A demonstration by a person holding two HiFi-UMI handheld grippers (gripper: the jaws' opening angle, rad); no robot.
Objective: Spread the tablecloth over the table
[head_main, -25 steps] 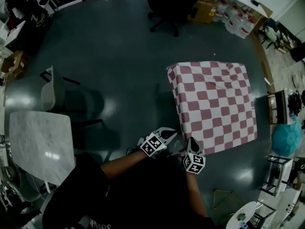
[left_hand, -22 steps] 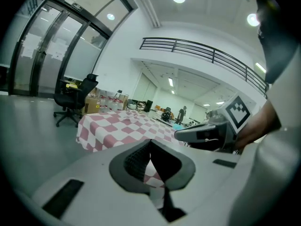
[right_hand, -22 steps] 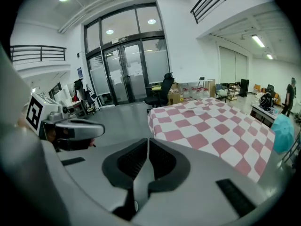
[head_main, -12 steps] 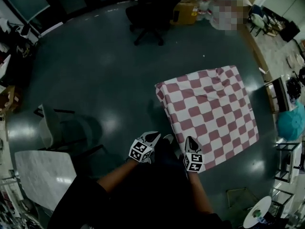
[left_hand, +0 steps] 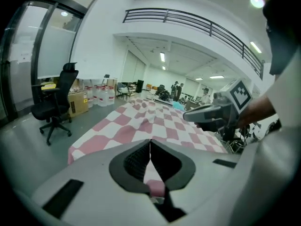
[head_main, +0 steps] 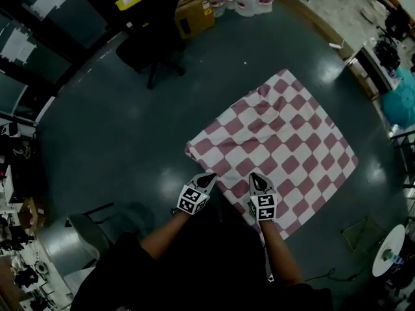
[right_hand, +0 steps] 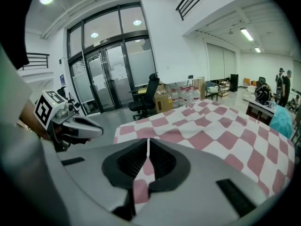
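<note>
Checked tablecloth spread over glossy grey floor

Pink-and-white checked tablecloth, flat and square (slightly rumpled)

Head view: overhead, facing steeply down on the floor, wide enough to take in the whole checked tablecloth, with the left claw and right claw at lower centre. Left gripper view and right gripper view: each sits close behind its own claw, facing low across the cloth, the other claw at its edge. All three share the cloth and the black office chair
</note>
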